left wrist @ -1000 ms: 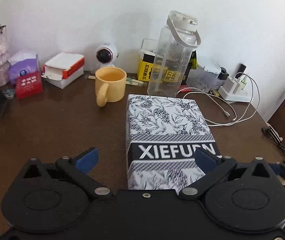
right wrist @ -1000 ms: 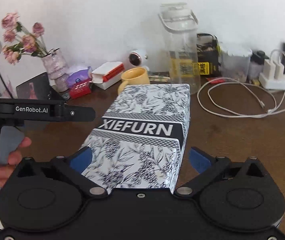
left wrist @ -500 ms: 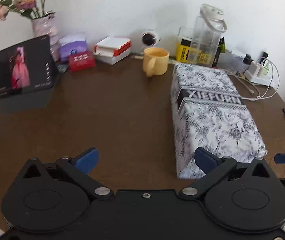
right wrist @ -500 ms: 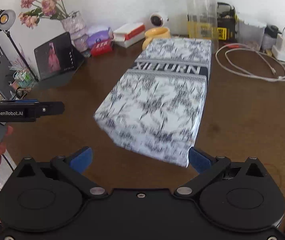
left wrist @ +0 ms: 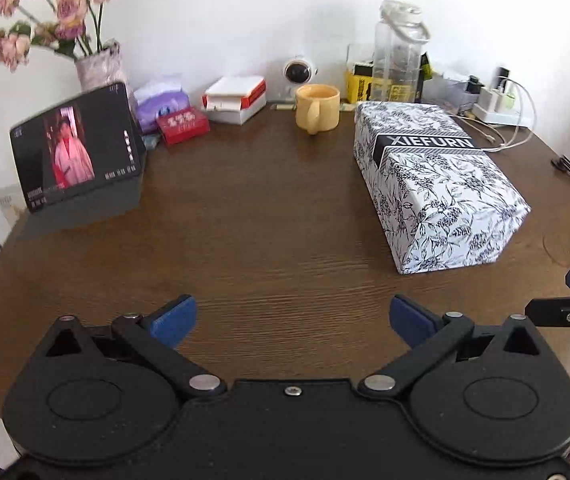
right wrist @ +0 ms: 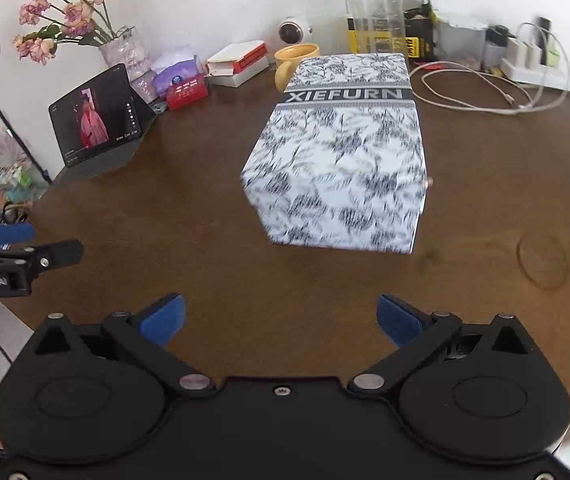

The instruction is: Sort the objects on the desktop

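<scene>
Both ways, the left claw [left wrist: 291, 316] and right claw [right wrist: 279, 314] hang spread wide and empty, blue pads over bare dark wood-grain worktop [left wrist: 245, 240]. Ahead lies the rectangular floral-print box [right wrist: 345, 160], flat on the worktop, clear of both. Behind it stand a rounded yellow mug [left wrist: 317, 108] and a clear plastic bottle [left wrist: 399, 56].

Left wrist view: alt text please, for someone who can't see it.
The open left gripper hovers empty above a dark wooden desk, with a floral XIEFURN box lying ahead to the right. A yellow mug, tablet and flower vase stand farther back.
</scene>
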